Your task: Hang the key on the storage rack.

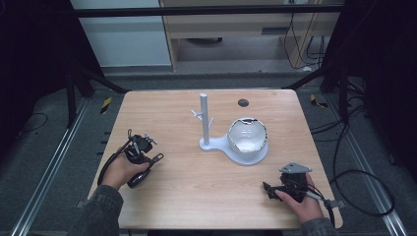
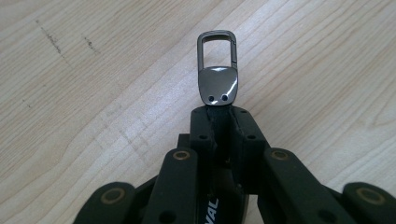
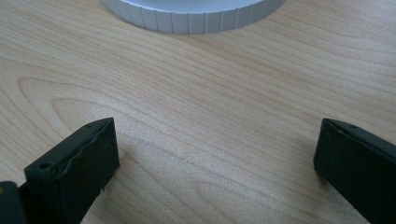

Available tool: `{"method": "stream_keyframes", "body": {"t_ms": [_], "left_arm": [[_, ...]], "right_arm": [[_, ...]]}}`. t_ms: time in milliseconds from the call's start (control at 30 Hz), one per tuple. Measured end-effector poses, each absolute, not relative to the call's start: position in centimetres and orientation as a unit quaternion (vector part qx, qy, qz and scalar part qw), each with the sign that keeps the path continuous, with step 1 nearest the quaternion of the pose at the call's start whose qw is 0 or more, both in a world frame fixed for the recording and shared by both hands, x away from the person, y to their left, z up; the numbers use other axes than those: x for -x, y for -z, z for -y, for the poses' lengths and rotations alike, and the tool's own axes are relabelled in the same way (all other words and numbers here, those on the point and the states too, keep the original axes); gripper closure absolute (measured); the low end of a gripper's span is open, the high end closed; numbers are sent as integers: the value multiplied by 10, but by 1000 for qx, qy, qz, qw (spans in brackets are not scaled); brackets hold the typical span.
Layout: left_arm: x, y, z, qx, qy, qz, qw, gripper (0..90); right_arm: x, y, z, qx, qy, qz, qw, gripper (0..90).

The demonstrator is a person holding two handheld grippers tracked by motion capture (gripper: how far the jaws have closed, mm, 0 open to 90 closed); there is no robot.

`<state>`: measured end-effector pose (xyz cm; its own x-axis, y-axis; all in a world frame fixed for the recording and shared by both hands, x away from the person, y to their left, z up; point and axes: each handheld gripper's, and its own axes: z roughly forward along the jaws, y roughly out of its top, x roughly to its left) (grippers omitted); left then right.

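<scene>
My left gripper (image 1: 149,161) rests low over the left part of the wooden table (image 1: 187,196). In the left gripper view its jaws are shut on the base of a dark metal carabiner clip (image 2: 217,70), which sticks out past the fingertips over the wood. In the high view the clip (image 1: 157,158) points right, toward a white stand (image 1: 204,120) with an upright post and short pegs. My right gripper (image 1: 269,191) lies near the front right, open. In the right gripper view (image 3: 217,149) its jaws are wide apart with bare wood between them.
The stand's round white base (image 1: 244,156) carries a shiny bowl-like dish (image 1: 247,135); its ribbed rim (image 3: 191,18) lies just ahead of the right gripper. A small black round cap (image 1: 243,103) sits near the table's far edge. Cables (image 1: 364,196) trail off the right side.
</scene>
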<state>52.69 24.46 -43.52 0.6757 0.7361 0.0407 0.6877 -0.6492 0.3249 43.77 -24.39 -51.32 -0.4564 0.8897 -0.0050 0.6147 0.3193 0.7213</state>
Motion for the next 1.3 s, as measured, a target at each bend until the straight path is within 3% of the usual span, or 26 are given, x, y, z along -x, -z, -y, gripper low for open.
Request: {"method": "stream_keyframes", "body": {"t_ms": [433,867,1300], "left_arm": [[-501,416,-255,-894,-121,-387,190,804],[-449,392,-265,-851,-194,-387,296,806],[-446,386,-248,-837,-206,-380,335,806]], "right_arm": [[-438,513,244,-479,-333,-786,206,4],[-438,513,244,-479,-333,-786,206,4],[-438,513,244,-480,-333,-785,206,4]]}}
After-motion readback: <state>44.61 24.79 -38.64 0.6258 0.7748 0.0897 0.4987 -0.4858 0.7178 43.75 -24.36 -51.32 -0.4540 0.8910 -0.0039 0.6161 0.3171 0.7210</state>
